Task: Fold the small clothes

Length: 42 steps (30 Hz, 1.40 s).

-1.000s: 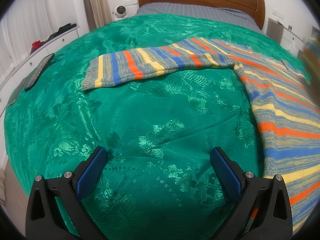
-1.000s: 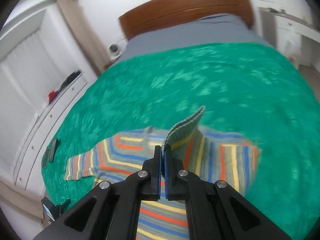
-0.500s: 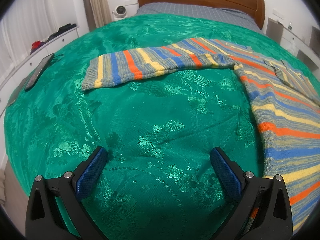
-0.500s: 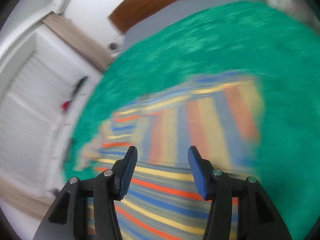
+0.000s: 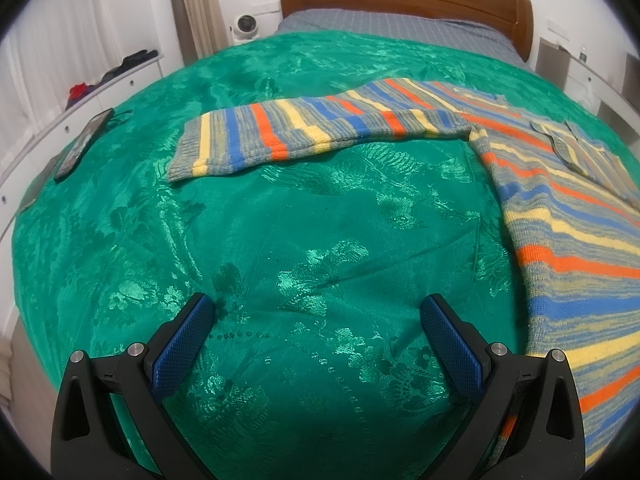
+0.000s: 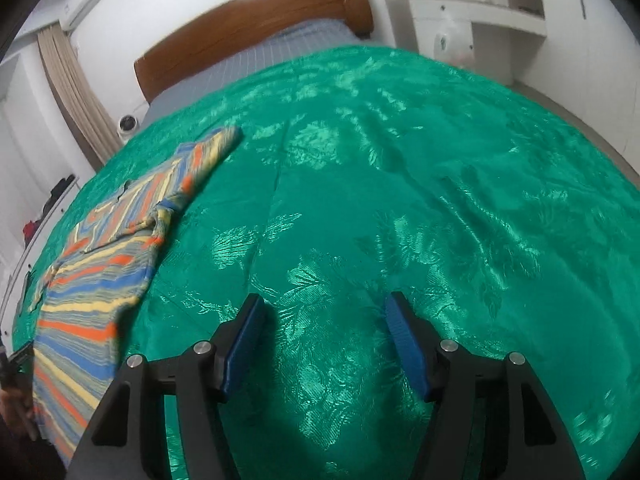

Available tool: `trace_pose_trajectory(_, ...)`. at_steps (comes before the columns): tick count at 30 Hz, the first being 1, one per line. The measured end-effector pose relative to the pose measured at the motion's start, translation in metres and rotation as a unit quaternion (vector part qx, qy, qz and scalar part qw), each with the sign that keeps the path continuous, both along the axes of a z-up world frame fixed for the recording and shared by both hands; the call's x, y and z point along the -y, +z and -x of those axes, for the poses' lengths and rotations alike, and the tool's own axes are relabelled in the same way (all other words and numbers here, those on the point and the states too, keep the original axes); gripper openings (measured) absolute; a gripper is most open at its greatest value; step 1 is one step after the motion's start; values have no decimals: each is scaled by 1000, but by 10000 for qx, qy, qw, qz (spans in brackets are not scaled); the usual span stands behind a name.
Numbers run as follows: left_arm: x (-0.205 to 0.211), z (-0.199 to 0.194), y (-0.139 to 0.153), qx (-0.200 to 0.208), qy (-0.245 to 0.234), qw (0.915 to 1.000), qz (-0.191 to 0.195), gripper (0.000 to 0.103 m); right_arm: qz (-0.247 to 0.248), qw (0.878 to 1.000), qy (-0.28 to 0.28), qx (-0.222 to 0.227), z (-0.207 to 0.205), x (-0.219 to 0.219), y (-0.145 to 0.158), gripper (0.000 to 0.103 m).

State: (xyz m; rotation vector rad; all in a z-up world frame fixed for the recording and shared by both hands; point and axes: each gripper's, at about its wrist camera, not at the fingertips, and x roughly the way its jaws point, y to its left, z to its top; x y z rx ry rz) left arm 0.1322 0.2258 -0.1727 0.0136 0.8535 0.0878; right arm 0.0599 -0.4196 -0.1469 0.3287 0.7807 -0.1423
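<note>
Now one sleeve lies folded across the striped sweater [image 5: 568, 216]; the right gripper [image 6: 326, 340], empty, jaws opening, and the left gripper [image 5: 316, 344], spread and empty, hover over the green bedspread [image 5: 280, 240]. Likely next: the outstretched sleeve [image 5: 304, 132].

My left gripper [image 5: 316, 320] points downward at a slant, its blue-padded fingers [image 5: 182, 346] spread wide with nothing between them. My right gripper [image 6: 326, 320] slants down too, its fingers [image 6: 406, 346] opening and empty.
</note>
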Motion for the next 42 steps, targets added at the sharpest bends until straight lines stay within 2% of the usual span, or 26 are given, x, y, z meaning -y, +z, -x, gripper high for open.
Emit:
trace_pose_trajectory(4, 0, 1, -1, 21, 3, 10000, -13, 103, 194, 9997, 80, 141, -4, -8, -8, 74)
trace_pose_trajectory(10, 3, 2, 1, -33, 9, 10000, 27, 103, 323, 9991, 87, 273, 1, -8, -13, 76)
trace_pose_trajectory(13, 1, 2, 7, -295, -83, 9993, 190, 103, 378, 9990, 94, 238, 1, -9, -14, 76)
trace_pose_trajectory(17, -4, -6, 27, -703, -514, 9942, 625, 103, 443, 9987, 95, 220, -1, -12, -15, 77)
trace_pose_trajectory(20, -19, -20, 50, -676, -630, 9916, 906, 103, 507, 9985, 98, 178, -4, -14, -16, 78)
trace_pose_trajectory(23, -38, -41, 67, -690, -630, 9904, 1020, 103, 538, 9984, 99, 151, -6, -15, -16, 79)
trace_pose_trajectory(26, -70, -71, 80, -689, -434, 9921, 959, 103, 552, 9983, 98, 144, -6, -15, -17, 79)
trace_pose_trajectory(28, -95, -88, 82, -762, -142, 9908, 1113, 102, 555, 9983, 100, 147, -6, -16, -17, 79)
trace_pose_trajectory(30, -127, -109, 80, -916, 327, 9843, 1473, 102, 569, 9982, 96, 147, -6, -16, -17, 79)
trace_pose_trajectory(32, -145, -121, 76, -1010, 575, 9775, 1763, 102, 583, 9981, 93, 147, -7, -16, -17, 80)
trace_pose_trajectory(35, -153, -140, 64, -1247, 703, 9716, 1883, 101, 589, 9981, 93, 150, -7, -17, -17, 80)
trace_pose_trajectory(36, -152, -145, 59, -1315, 713, 9712, 1854, 100, 590, 9981, 92, 148, -7, -17, -17, 80)
trace_pose_trajectory(38, -144, -151, 47, -1492, 652, 9689, 1866, 85, 596, 9981, 91, 146, -7, -17, -17, 80)
trace_pose_trajectory(40, -136, -153, 37, -1685, 585, 9658, 1881, 78, 605, 9980, 91, 145, -7, -17, -17, 80)
trace_pose_trajectory(42, -128, -155, 27, -1809, 550, 9672, 1698, 70, 611, 9980, 90, 145, -7, -17, -17, 80)
